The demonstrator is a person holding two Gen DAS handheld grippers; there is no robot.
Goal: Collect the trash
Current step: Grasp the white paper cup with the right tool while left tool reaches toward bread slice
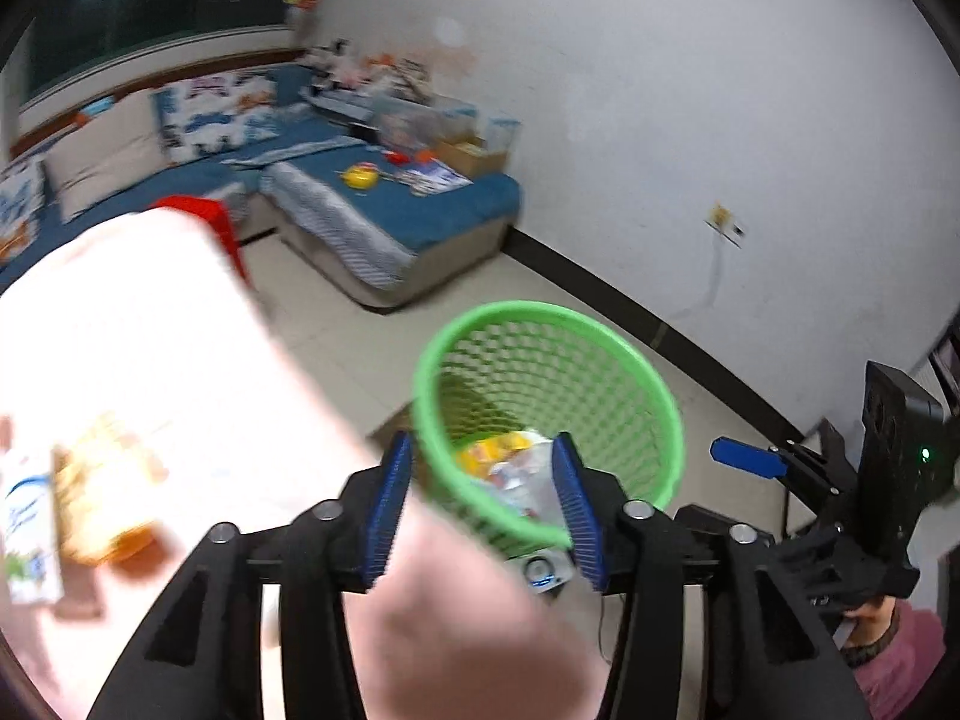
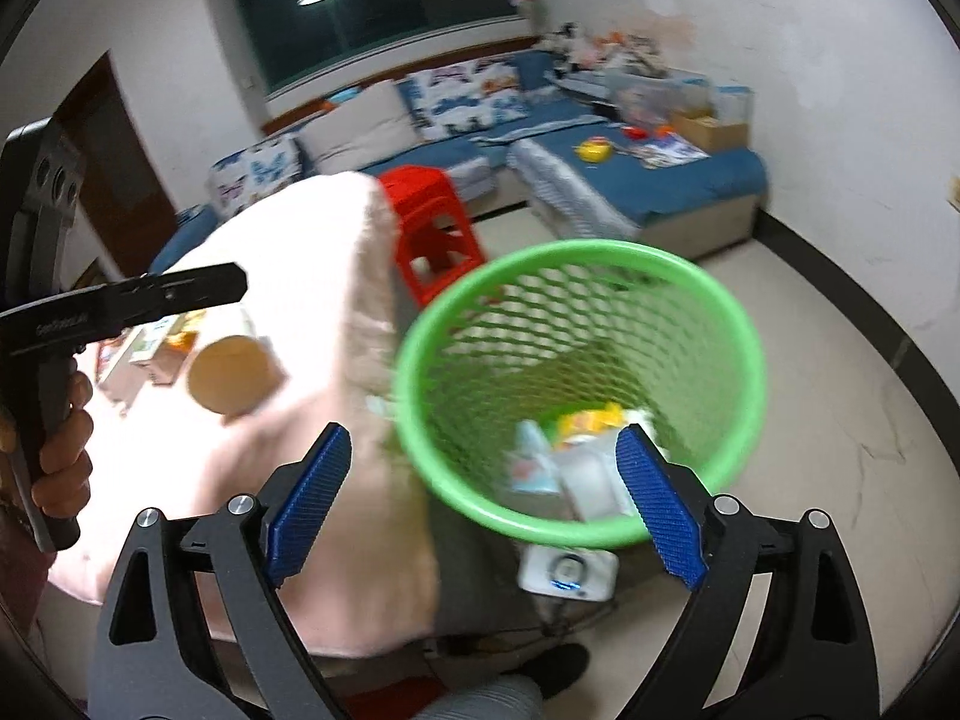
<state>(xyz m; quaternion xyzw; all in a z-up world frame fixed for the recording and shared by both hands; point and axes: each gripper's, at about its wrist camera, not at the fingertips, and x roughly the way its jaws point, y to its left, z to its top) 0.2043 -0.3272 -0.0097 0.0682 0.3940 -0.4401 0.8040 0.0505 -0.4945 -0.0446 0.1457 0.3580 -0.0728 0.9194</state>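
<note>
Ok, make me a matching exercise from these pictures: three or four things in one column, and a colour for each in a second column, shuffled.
Things:
1. mesh bin
2. plastic stool
3. sofa seat
4. pads on the right tongs

Colours:
A. red
B. ribbed bright blue
C. green
D. dark teal blue

Pairs: 1-C, 2-A, 3-D, 4-B

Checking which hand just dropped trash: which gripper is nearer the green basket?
Hard to call; the left, if either. The left gripper hangs open above the green basket's near rim. The right gripper is open too, straddling the near rim and table edge. Neither holds anything.
</note>
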